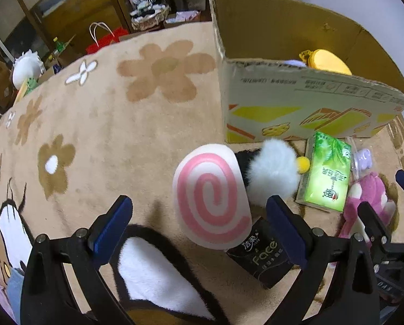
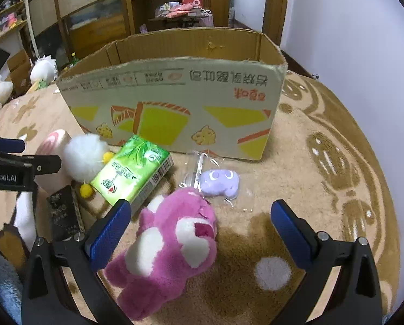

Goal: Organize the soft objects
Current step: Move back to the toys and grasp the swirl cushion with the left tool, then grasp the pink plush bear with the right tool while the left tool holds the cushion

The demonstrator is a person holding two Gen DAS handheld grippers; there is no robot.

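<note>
My left gripper [image 1: 200, 227] is open, and a pink-swirl white cushion [image 1: 211, 197] lies between its fingers, leaning on a black tissue pack [image 1: 261, 257]. A fluffy white duck plush [image 1: 276, 172] sits behind it. My right gripper [image 2: 200, 230] is open over a pink bear plush [image 2: 172, 246], which lies against its left finger. A small purple plush in a clear bag [image 2: 220, 182] lies beyond. The cardboard box [image 2: 174, 108] stands open behind, holding a yellow plush [image 1: 327, 62].
A green tissue pack [image 2: 134, 173] lies between the duck and the bear. The beige flower rug [image 1: 107, 124] stretches left and right of the box. Shelves, bags and boxes stand beyond the rug's far edge. A white wall is on the right.
</note>
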